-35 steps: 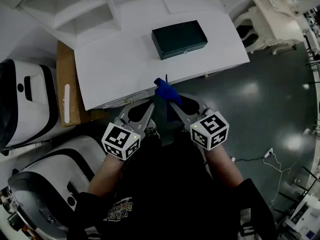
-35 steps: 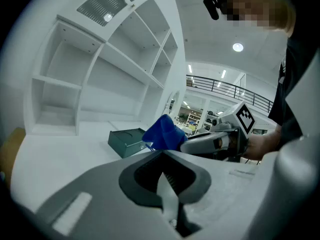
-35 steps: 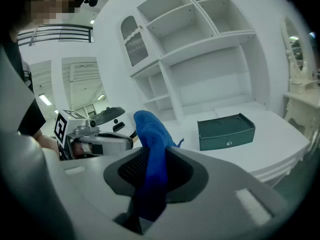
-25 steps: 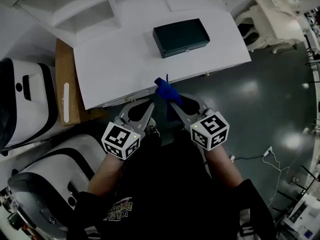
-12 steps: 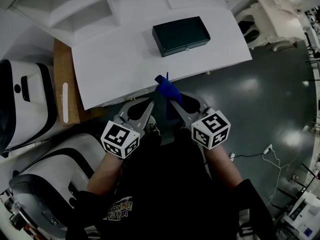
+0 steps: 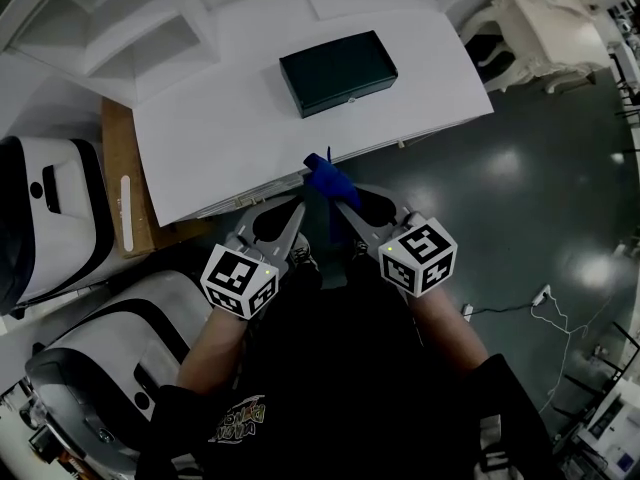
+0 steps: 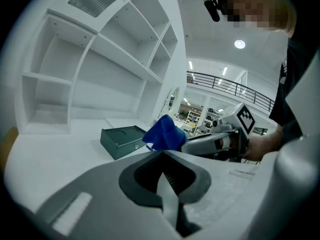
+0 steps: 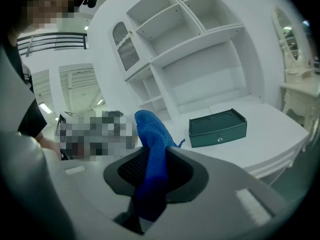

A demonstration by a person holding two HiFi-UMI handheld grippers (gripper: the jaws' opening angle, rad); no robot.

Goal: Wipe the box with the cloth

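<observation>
On the left, the left gripper (image 6: 297, 210) hangs just off the near edge of the white table (image 6: 220, 138), its jaws pressed together with nothing between them. Just beside it, the right gripper (image 6: 338, 206) has its jaws clamped on a crumpled bright blue cloth (image 6: 323, 178), whose free end sticks out past the jaw tips toward the table. Further in, well apart from the cloth, the dark green rectangular box (image 6: 338, 71) lies flat on the table, its long axis running left to right, its right end angled slightly away, its small metal latch (image 6: 350, 99) facing the person.
</observation>
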